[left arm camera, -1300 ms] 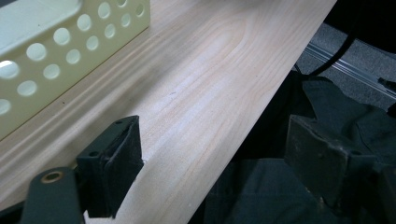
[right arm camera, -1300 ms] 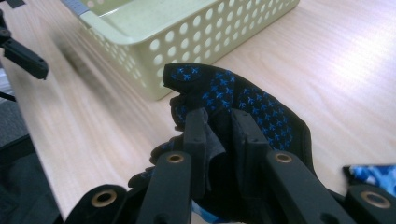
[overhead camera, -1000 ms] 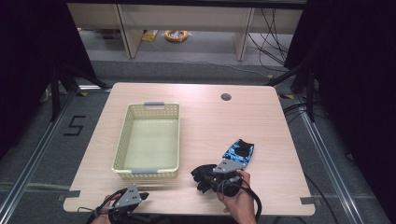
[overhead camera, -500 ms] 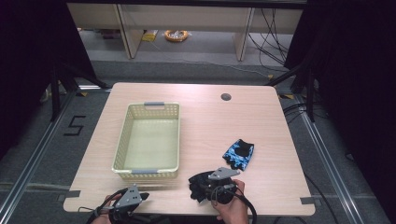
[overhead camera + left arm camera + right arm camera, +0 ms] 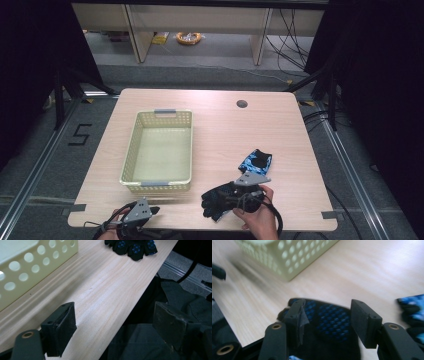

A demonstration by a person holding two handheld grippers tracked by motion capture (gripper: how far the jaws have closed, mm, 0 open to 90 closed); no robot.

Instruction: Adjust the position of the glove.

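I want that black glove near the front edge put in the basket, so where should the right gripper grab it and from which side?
Probably from above, at the palm of the black glove. It lies flat and limp on the table, so the edges offer little to pinch, while the blue-dotted palm is the widest part. The right gripper already stands there, its jaws just opened with the glove below them. The basket sits to the glove's left.

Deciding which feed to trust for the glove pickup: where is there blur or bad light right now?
Right gripper view: motion blur smears the basket, and the black glove is soft. Left gripper view: sharp on the table, dark beyond its edge. High view: evenly lit and sharp on the table, black at both sides.
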